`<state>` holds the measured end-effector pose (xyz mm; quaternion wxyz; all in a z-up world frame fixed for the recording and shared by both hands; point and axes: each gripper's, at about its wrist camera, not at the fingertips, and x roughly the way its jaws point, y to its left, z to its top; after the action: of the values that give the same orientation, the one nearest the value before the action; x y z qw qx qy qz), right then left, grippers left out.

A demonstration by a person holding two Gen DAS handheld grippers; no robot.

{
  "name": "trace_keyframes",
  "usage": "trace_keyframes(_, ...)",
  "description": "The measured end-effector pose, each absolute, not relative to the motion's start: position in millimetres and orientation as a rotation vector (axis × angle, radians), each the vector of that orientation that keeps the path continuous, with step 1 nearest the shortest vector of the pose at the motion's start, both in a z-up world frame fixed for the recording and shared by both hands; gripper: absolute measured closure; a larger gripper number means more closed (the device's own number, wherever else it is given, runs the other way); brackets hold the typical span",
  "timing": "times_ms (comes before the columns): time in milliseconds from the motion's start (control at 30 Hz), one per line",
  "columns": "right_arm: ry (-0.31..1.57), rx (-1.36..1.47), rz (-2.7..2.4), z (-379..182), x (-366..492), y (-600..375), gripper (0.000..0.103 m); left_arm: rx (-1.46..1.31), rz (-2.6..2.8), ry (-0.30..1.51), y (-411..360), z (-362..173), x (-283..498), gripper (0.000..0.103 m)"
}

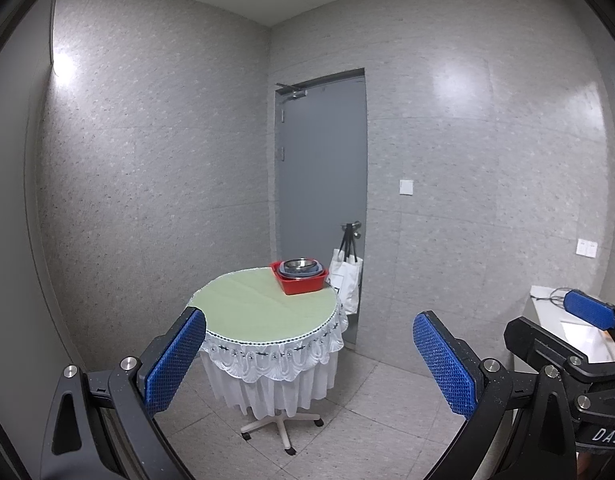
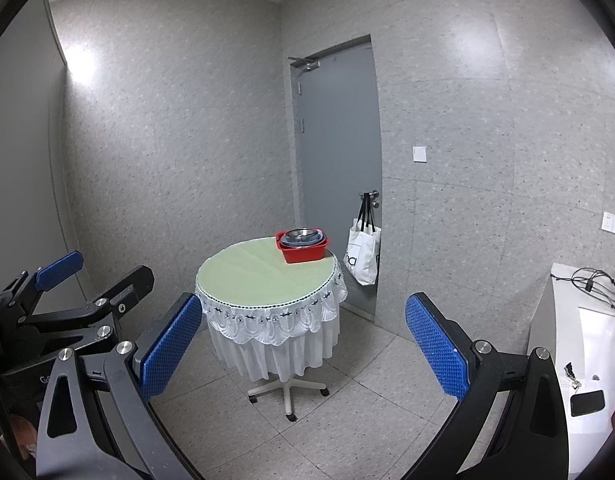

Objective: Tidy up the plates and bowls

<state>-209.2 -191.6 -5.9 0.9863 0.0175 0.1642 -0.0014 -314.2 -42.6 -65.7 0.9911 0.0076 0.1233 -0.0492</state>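
Observation:
A red plastic basin [image 1: 303,282] [image 2: 304,253] stands at the far right edge of a round table [image 1: 259,306] [image 2: 259,276] covered by a green cloth with a white lace skirt. Stacked inside the basin are bowls [image 1: 300,266] [image 2: 302,237], a shiny metal one on top of bluish ones. Both grippers hover well short of the table, above the floor. My left gripper [image 1: 309,362] [image 2: 113,266] is open with nothing between its blue pads. The right gripper [image 2: 303,344] [image 1: 563,326] is open and empty too, held to the right of the left one.
A grey door [image 1: 321,184] [image 2: 335,152] is behind the table, with a white tote bag [image 1: 347,280] [image 2: 363,258] hanging on its handle. A white counter [image 2: 567,320] at the right holds cables and a phone [image 2: 587,402]. The table has a wheeled star base [image 2: 289,394] on tiled floor.

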Motion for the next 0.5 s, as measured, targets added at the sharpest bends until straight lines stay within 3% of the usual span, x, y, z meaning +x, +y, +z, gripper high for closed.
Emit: trace_keyframes(500,0.340,0.031,0.007,-9.8,-203.3,-185.0,0.000,0.018,-0.084,0.245,-40.2,-73.1,-305.1,0.001)
